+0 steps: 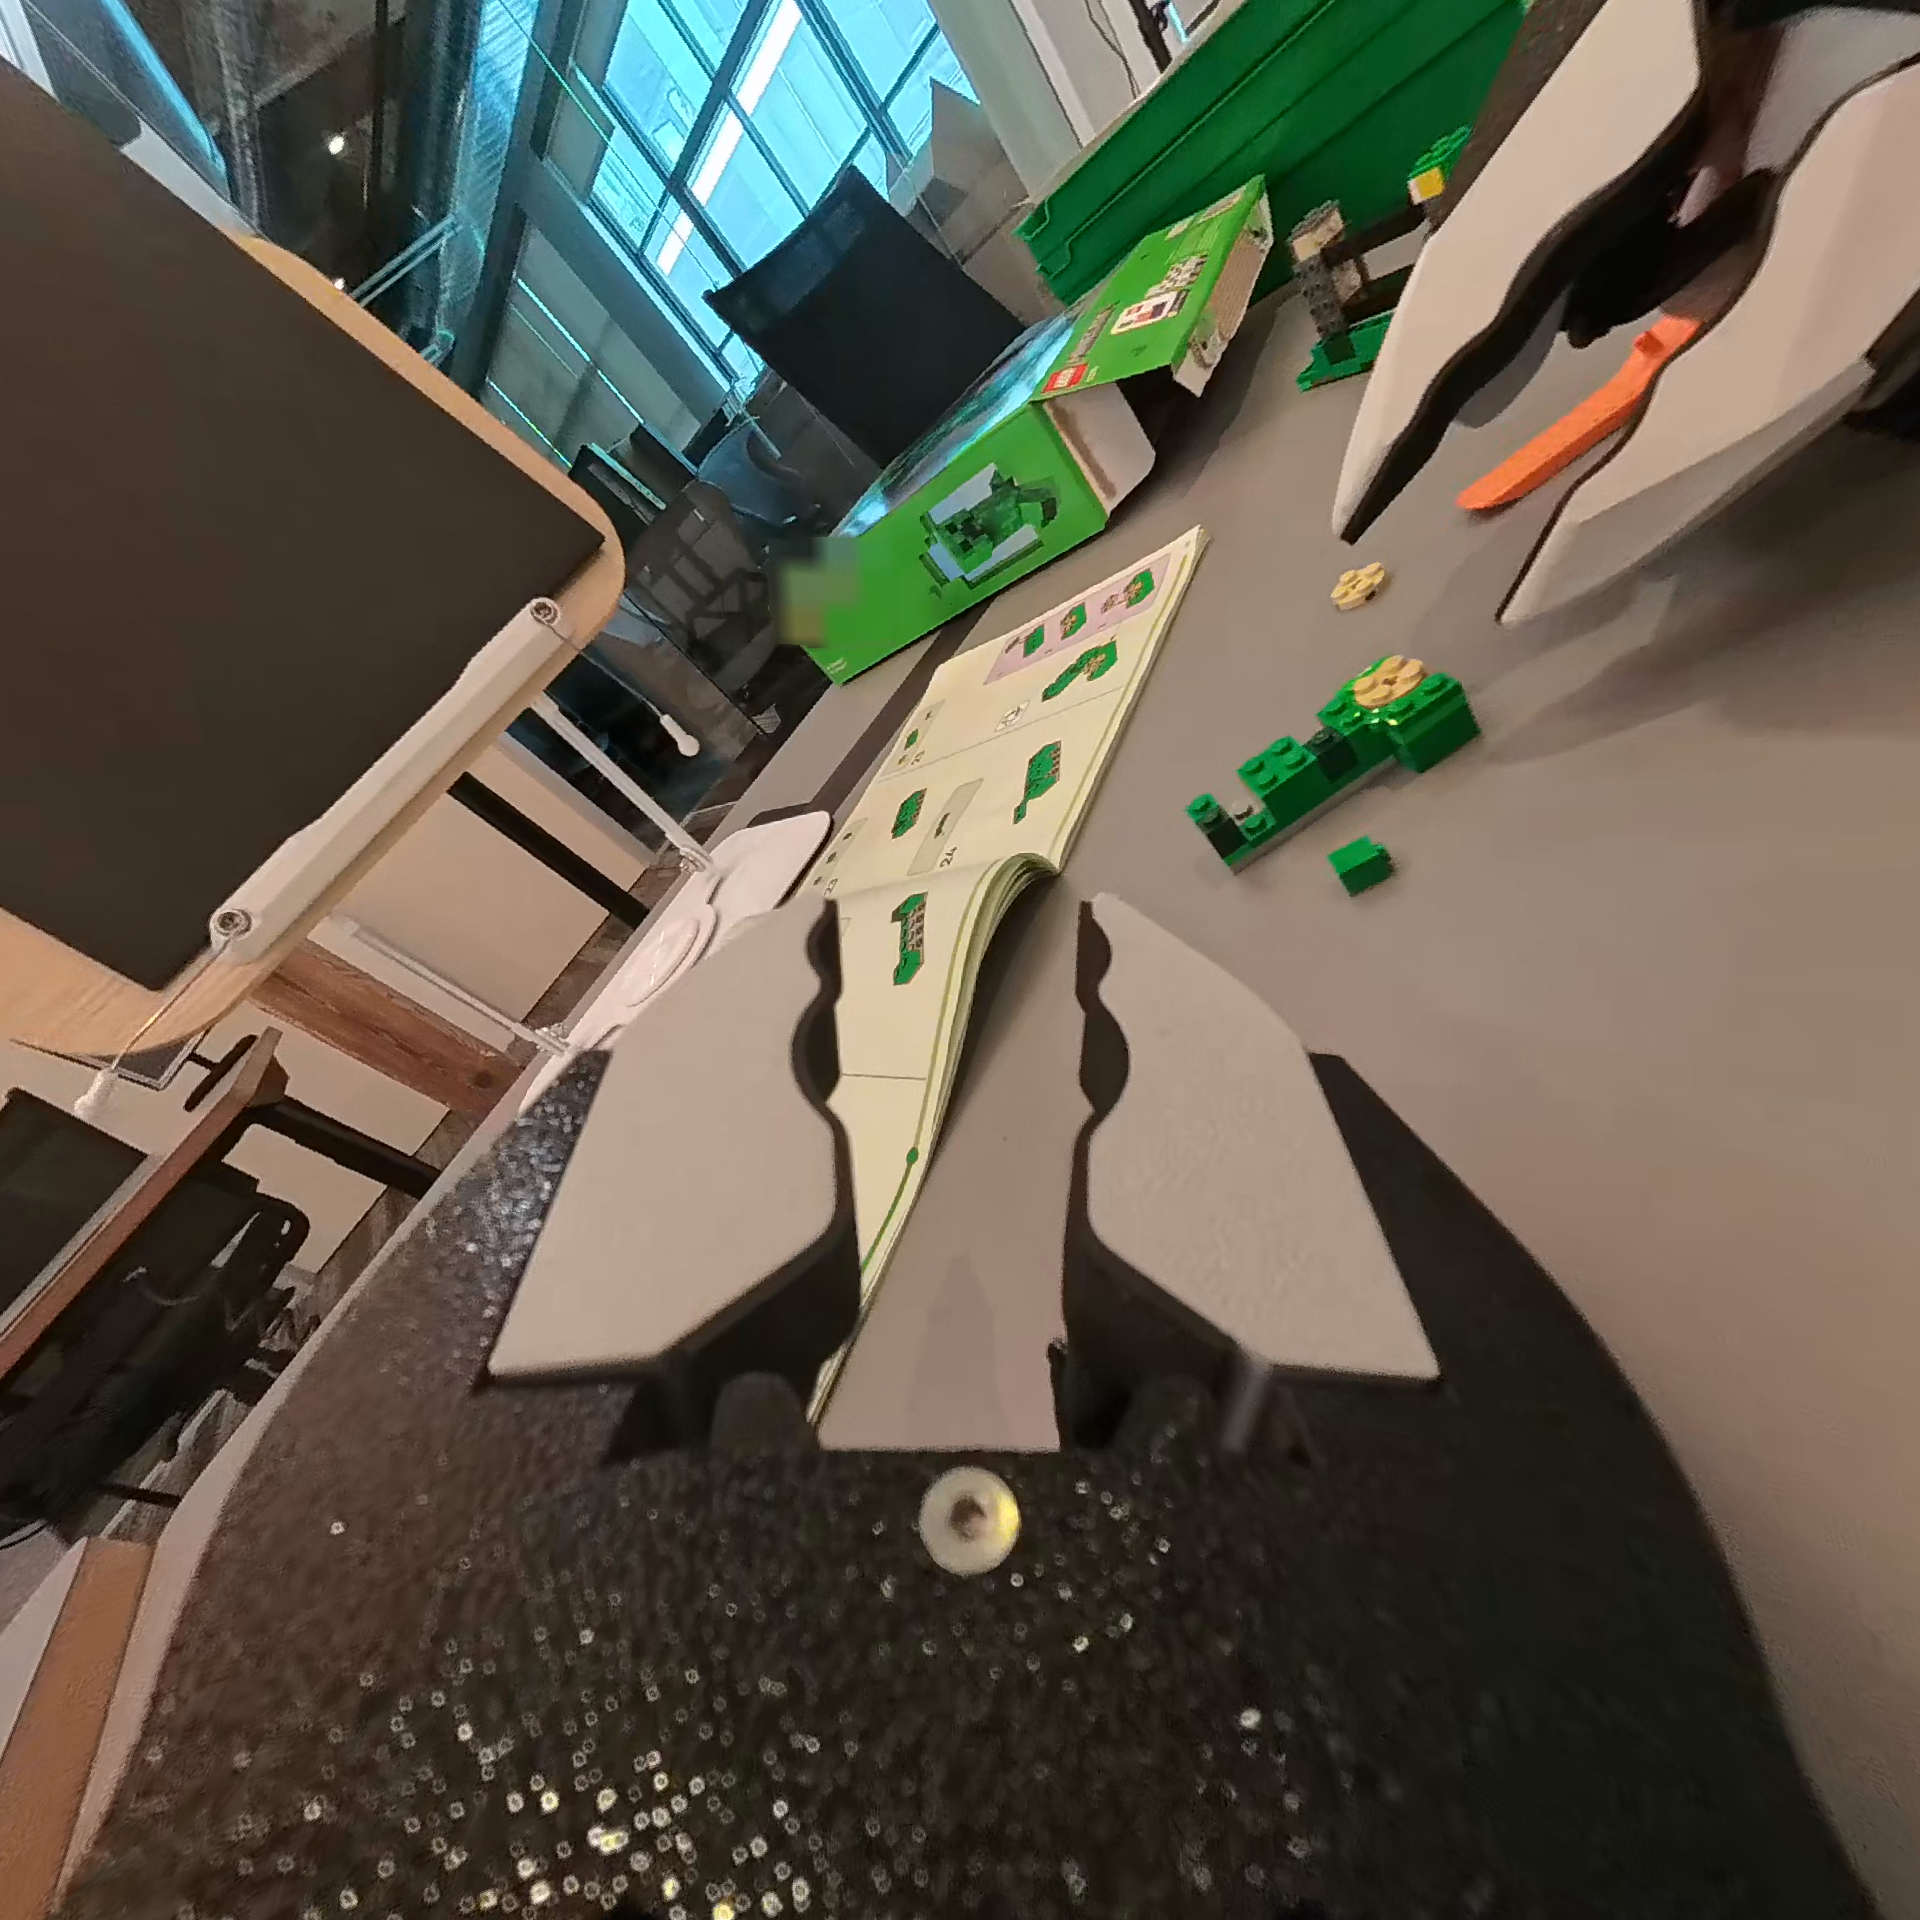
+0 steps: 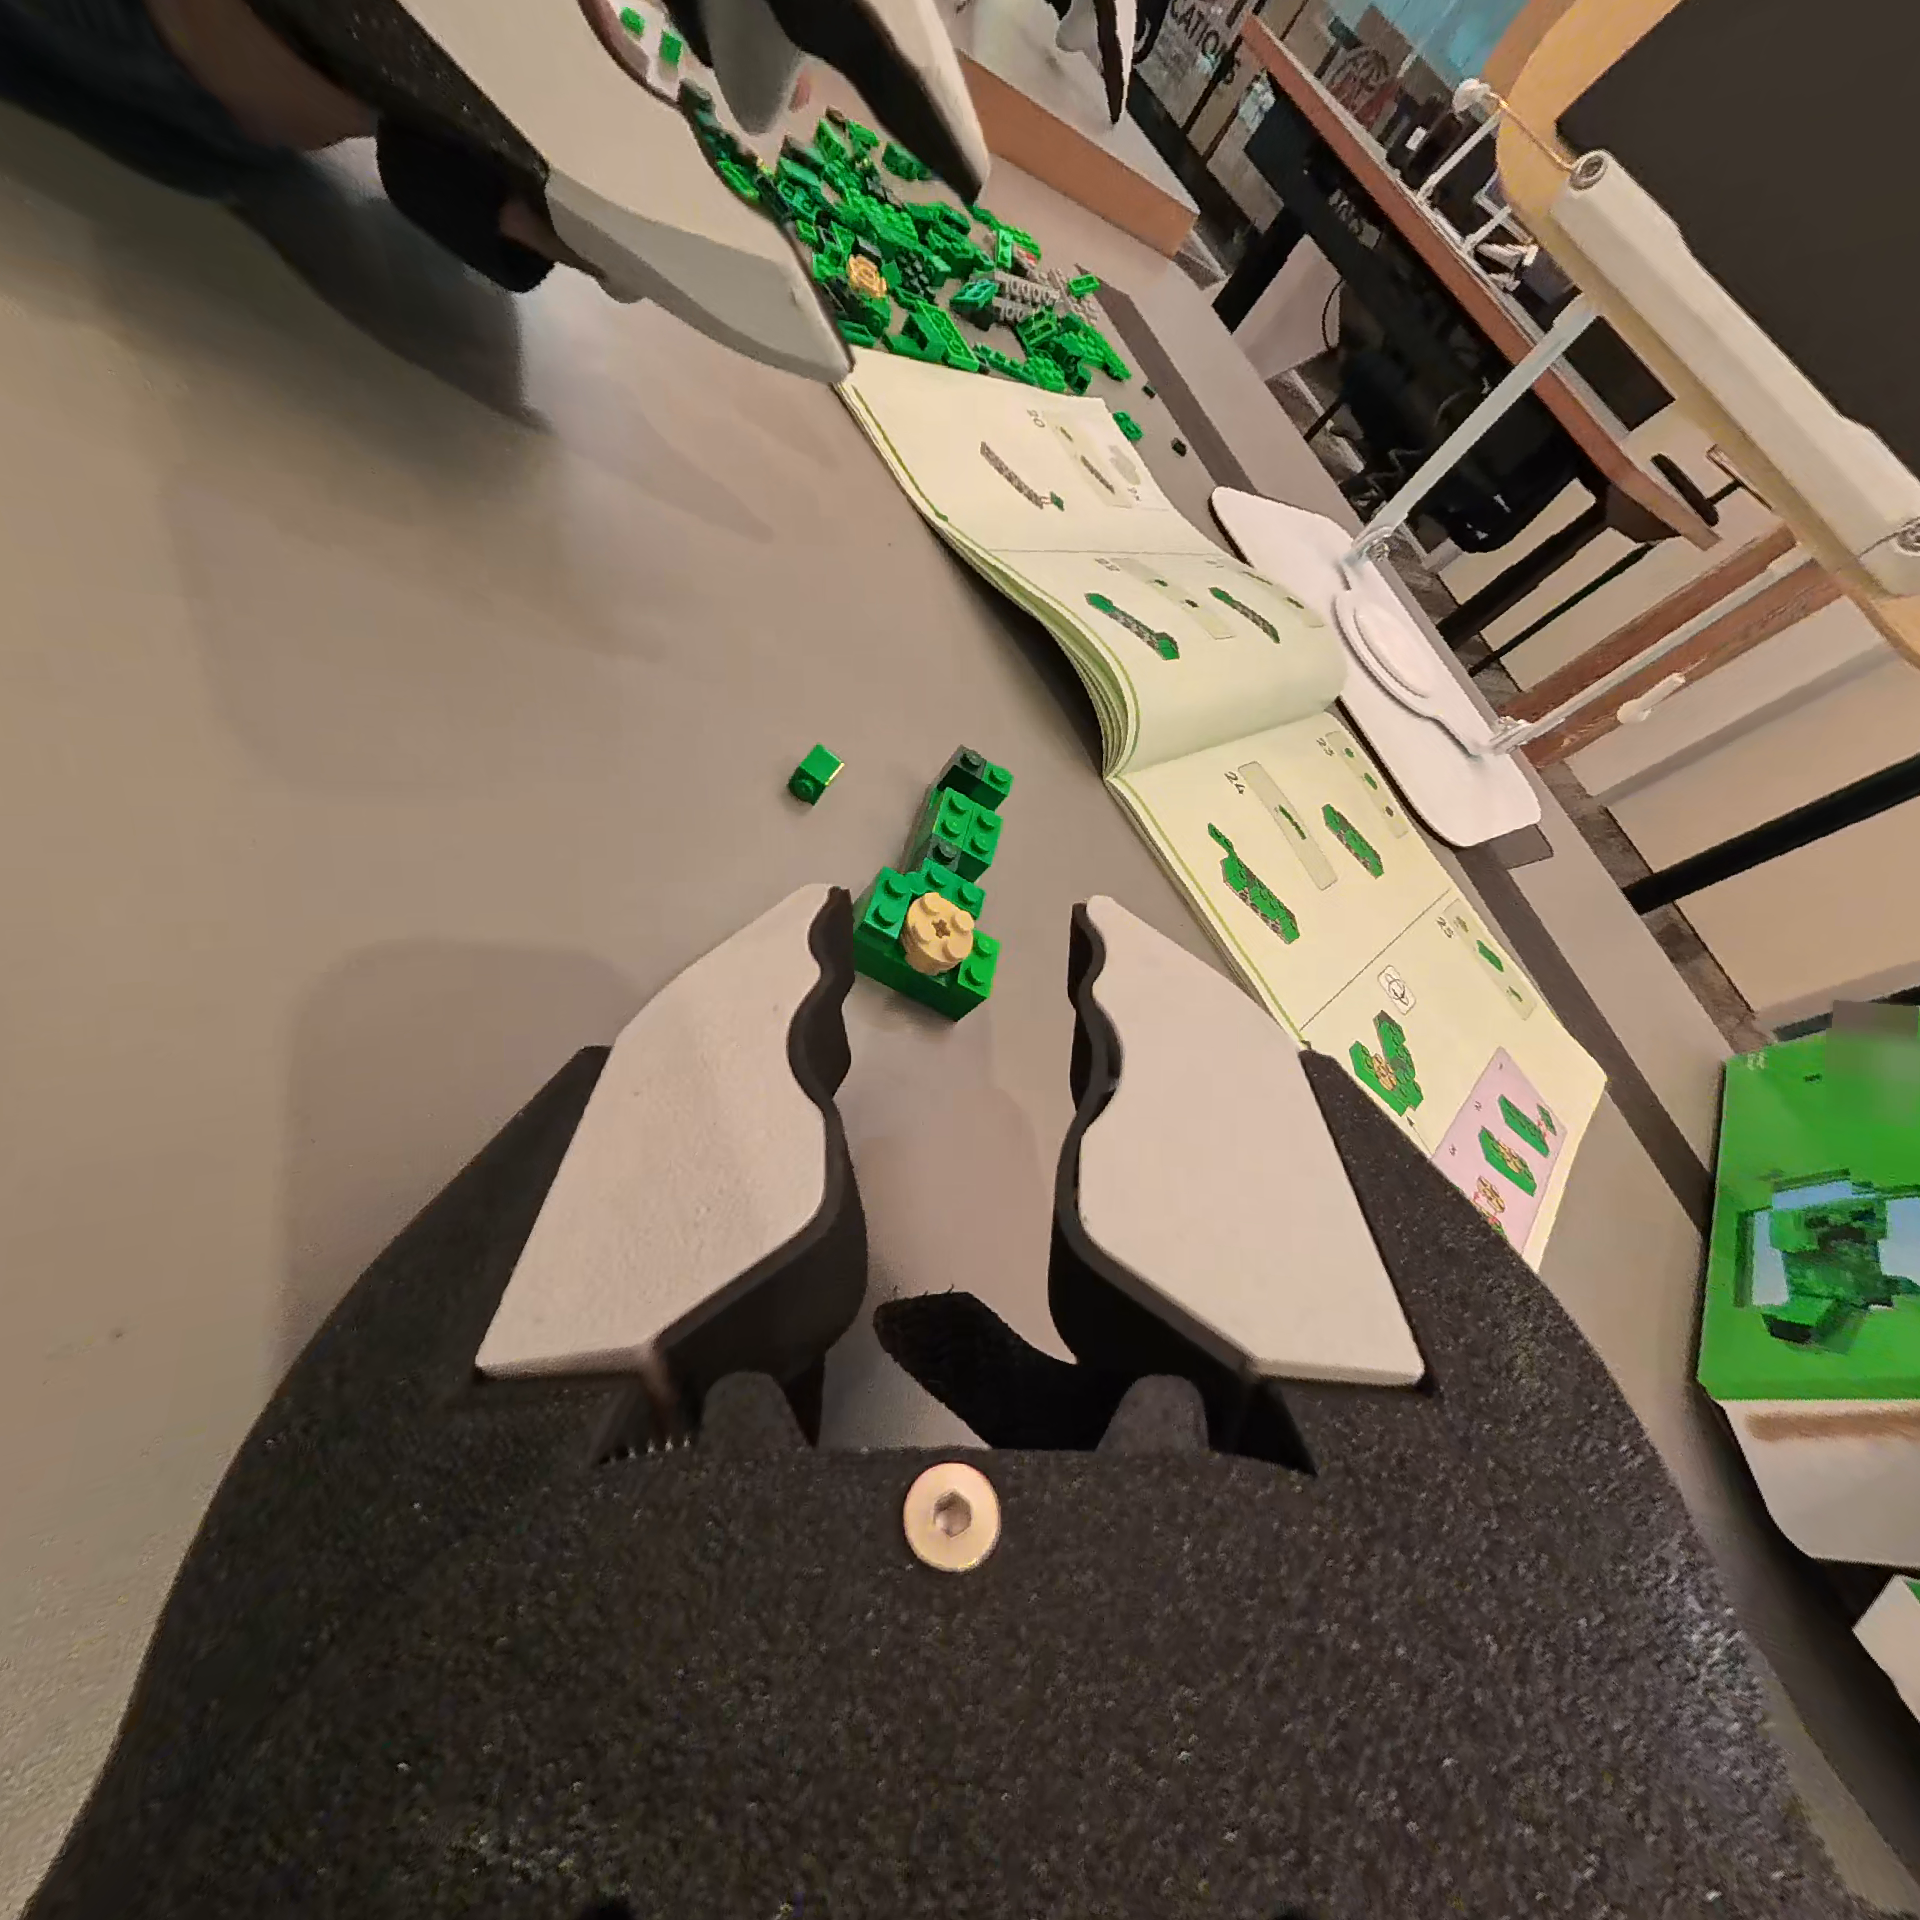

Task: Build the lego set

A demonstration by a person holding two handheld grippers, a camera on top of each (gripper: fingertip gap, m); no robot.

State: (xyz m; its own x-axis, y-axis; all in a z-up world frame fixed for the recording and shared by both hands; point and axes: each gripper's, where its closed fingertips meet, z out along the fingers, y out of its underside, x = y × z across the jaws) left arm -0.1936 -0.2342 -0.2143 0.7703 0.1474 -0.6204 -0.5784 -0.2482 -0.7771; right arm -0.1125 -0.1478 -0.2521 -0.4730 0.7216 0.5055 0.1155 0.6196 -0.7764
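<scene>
Right wrist view: we hold our right gripper (image 2: 951, 914) with jaws wide and empty, the green brick assembly (image 2: 940, 894) just ahead between the tips, its long axis running away from us, a tan round stud piece (image 2: 938, 932) at its near end. Our left gripper (image 1: 956, 914), jaws also wide and empty, hangs over the open instruction booklet (image 1: 1039, 727), farther off. A loose green cube (image 2: 815, 774) lies beside the assembly on the smooth grey desk (image 2: 416, 675).

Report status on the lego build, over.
Left gripper open, empty, over the booklet. Right gripper open, empty, nearing the green build. Loose green brick beside it. Nothing blocking.
</scene>
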